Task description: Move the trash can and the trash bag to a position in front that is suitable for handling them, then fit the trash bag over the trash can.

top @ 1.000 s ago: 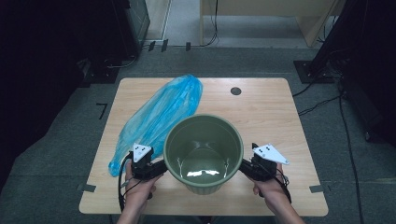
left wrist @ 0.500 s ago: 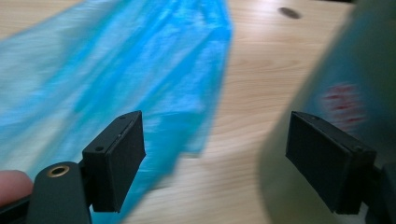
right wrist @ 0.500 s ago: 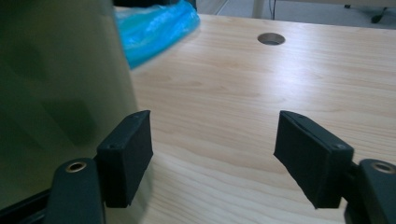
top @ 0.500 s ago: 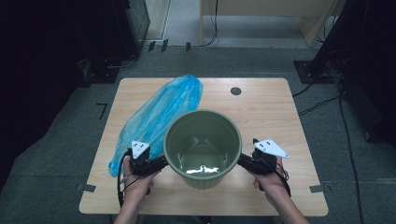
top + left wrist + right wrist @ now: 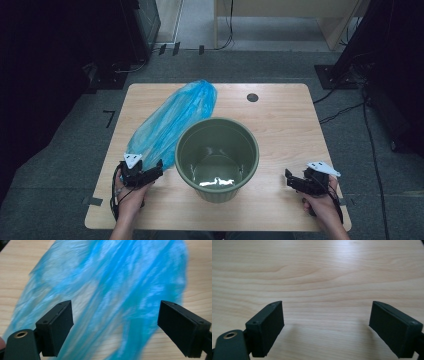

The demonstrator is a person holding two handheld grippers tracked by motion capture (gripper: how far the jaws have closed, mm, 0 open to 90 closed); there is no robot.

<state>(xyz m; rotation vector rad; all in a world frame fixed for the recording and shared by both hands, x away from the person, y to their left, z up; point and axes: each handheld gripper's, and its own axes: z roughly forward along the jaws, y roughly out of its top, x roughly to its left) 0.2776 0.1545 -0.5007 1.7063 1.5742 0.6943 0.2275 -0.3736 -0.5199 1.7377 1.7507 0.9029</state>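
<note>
Bucket [image 5: 217,156] between two spread grippers

Lab space, grey carpet [image 5: 65,150], floor cables [image 5: 345,107], lone wooden table [image 5: 280,115]

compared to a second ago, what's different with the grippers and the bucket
Both grippers let go of the green bucket and drew back. The left gripper now sits open beside the blue plastic bag, and the right gripper pulled out to the right, open over bare wooden table. The bucket stands upright at about the same spot on the table, and the bag lies where it was.
</note>
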